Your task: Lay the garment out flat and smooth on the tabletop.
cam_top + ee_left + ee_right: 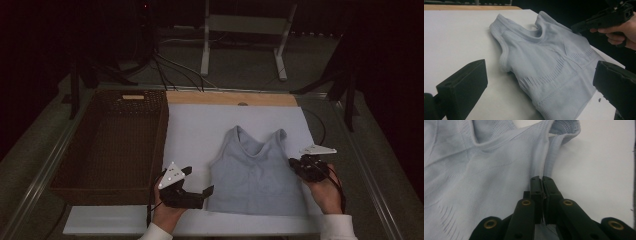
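One tank top [486, 170], edge pinched by right hand-held gripper [542, 180]

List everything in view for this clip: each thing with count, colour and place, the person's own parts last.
tank top: one, pale grey-blue, flat on the white board, straps pointing away from the person
white board: one, white, covers the table right of the basket
wicker basket: one, dark brown, at the table's left
wooden strip: one, light wood, along the board's far edge
metal stand: one, pale grey, on the floor beyond the table
left gripper: one, black, fingers wide apart, near the top's lower left corner
right gripper: one, black, shut on the top's right armhole edge
hands: two, at the near edge
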`<state>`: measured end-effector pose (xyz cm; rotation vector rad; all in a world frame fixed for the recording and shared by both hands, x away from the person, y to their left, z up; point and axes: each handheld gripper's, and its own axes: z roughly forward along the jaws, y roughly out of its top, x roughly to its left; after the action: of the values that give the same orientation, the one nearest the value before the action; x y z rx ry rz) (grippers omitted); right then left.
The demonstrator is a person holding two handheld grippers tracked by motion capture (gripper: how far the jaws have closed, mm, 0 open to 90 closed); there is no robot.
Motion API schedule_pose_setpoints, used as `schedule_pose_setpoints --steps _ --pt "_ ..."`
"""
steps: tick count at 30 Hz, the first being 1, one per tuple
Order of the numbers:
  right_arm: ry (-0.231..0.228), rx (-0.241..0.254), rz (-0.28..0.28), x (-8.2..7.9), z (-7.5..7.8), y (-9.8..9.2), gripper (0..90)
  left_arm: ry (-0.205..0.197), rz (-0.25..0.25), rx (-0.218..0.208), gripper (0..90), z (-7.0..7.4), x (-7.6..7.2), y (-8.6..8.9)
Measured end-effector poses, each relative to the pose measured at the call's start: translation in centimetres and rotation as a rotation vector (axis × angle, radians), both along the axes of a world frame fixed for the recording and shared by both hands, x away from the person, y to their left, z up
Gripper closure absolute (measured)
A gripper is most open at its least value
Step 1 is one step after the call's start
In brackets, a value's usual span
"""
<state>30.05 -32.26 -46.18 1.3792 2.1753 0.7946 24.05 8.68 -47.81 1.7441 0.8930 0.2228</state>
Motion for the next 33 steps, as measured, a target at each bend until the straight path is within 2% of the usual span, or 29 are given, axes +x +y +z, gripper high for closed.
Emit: schedule_pose_setpoints --steps 7,14,19,21,23,26,28,31,33 --pt "0.002 -0.007 -0.019 -1.4 -0.2 -1.1 87.6 0.001 -0.012 0.000 0.6 -0.1 0.0 -0.2" --pt "-0.006 -0.014 -0.055 -2.1 -0.2 -2.8 87.9 -0.003 -0.007 -0.003 0.6 0.0 0.0 -0.1" --pt "-0.012 -0.065 -0.112 -2.4 -0.2 -3.6 88.2 -0.004 -0.007 -0.003 0.6 0.0 0.0 -0.1" --pt "-0.004 -0.057 -0.129 -2.4 -0.3 -3.9 88.0 -0.004 -0.007 -0.001 0.6 0.0 0.0 -0.1" --pt "-0.010 -0.047 -0.120 -2.5 -0.3 -3.9 86.1 -0.004 -0.007 -0.002 0.6 -0.1 0.0 -0.1" --pt "-0.030 -0.045 -0.123 -2.9 -0.2 -3.6 64.1 -0.003 -0.010 0.002 0.6 -0.1 0.0 -0.2" --pt "-0.036 -0.006 -0.118 -3.3 0.0 -3.3 49.7 -0.003 -0.010 0.003 0.6 -0.1 0.0 -0.2" --pt "-0.047 -0.008 -0.115 -4.0 0.1 -2.9 37.8 -0.003 -0.010 0.003 0.6 -0.2 0.0 -0.3" --pt "-0.050 -0.004 -0.115 -4.4 0.1 -2.7 33.6 -0.004 -0.010 0.006 0.6 -0.1 0.0 -0.3"
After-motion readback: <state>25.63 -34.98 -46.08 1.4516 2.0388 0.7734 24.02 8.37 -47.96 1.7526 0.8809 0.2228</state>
